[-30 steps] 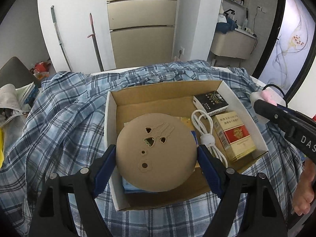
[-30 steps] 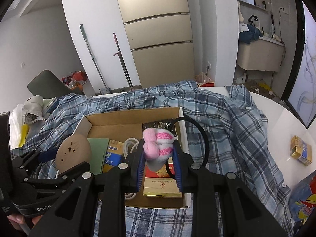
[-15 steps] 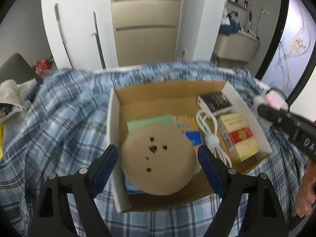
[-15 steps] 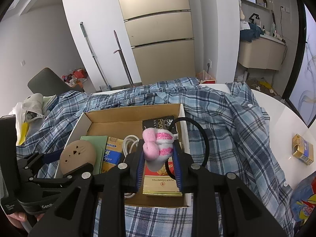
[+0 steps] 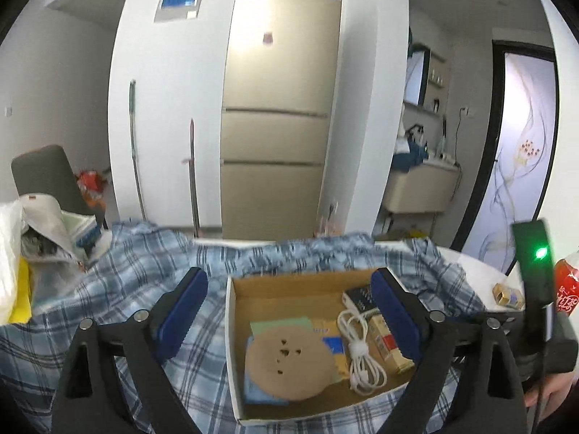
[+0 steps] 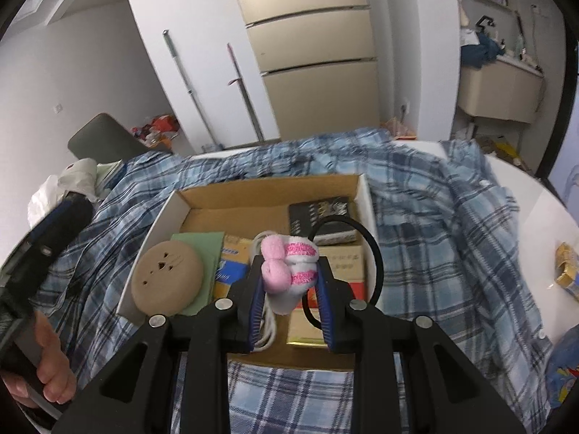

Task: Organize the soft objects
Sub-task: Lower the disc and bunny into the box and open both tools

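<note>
Nearest the right wrist camera, the right gripper [image 6: 289, 300] is clenched on a pink-and-white fuzzy hair tie [image 6: 289, 271], its black elastic loop [image 6: 372, 253] springing out to the side. The pinch falls on the plush knot, probably because that bulk gives the pads something firm to bite on. It hangs over the near edge of the cardboard box [image 6: 159, 224] — poised, it seems, to drop the soft item in.

The left gripper [image 5: 289, 311] stands above the box with its jaws opening wide and nothing between them; the round tan cushion [image 5: 289, 361] lies released below, flat on a green sheet [image 5: 280, 325] at the box's left end (a sensible spot, since the right end is taken). There a coiled white cable [image 5: 362, 354], a red-and-gold carton [image 5: 389, 341] and a black packet [image 5: 360, 298] lie side by side.

The box rests on a blue plaid shirt [image 6: 452, 224] spread over a white table [image 6: 542, 209] — likely the next soft thing to sort. Beyond stand mop handles [image 6: 188, 83] and a beige fridge [image 6: 311, 36].
</note>
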Demonstrator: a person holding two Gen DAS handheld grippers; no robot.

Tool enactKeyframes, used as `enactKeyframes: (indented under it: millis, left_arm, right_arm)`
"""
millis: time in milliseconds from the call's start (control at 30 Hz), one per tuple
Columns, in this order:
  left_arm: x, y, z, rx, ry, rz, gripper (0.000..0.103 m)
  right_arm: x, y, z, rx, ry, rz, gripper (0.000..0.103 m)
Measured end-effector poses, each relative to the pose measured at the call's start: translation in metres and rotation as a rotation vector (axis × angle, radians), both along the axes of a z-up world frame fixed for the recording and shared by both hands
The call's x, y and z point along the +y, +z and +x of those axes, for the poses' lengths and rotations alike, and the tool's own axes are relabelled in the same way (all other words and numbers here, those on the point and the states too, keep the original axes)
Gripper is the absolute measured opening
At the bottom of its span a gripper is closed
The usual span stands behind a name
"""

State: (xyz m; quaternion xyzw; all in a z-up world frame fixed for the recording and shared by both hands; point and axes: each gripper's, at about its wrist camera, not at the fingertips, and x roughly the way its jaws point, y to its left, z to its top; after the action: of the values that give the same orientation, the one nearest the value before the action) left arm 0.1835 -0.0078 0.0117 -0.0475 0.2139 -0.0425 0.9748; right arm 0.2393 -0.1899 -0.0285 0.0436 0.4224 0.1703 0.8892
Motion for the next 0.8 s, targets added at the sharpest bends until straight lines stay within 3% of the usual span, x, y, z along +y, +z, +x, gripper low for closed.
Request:
enactKeyframes:
  millis: [33,67,300,467,567,633,800]
  left_arm:
    - [-0.001,0.002,-0.002,-0.011,0.001,-0.002,0.102]
    - [0.0,0.003,-0.003,-0.02,0.005,-0.005,0.103]
    - [0.002,0.012,-0.014,-0.065,0.015,-0.017,0.103]
    - [0.002,0.015,-0.016,-0.064,0.019,-0.015,0.103]
    - [0.004,0.016,-0.016,-0.063,0.017,-0.02,0.103]
    - [0.004,0.017,-0.017,-0.07,0.022,-0.019,0.103]
    - [0.004,0.023,-0.025,-0.107,0.022,-0.009,0.103]
  right_arm:
    - [0.002,-0.002,0.0,0.012,0.014,0.008,0.024]
    - [0.004,-0.005,0.0,0.023,0.028,0.011,0.024]
    - [0.027,-0.023,-0.004,0.08,0.145,0.018,0.024]
    - [0.034,-0.028,-0.007,0.098,0.169,0.005,0.025]
    - [0.035,-0.028,-0.007,0.098,0.168,0.006,0.036]
    - [0.034,-0.025,-0.007,0.091,0.163,0.007,0.048]
    - [0.022,-0.014,-0.005,0.072,0.128,0.03,0.048]
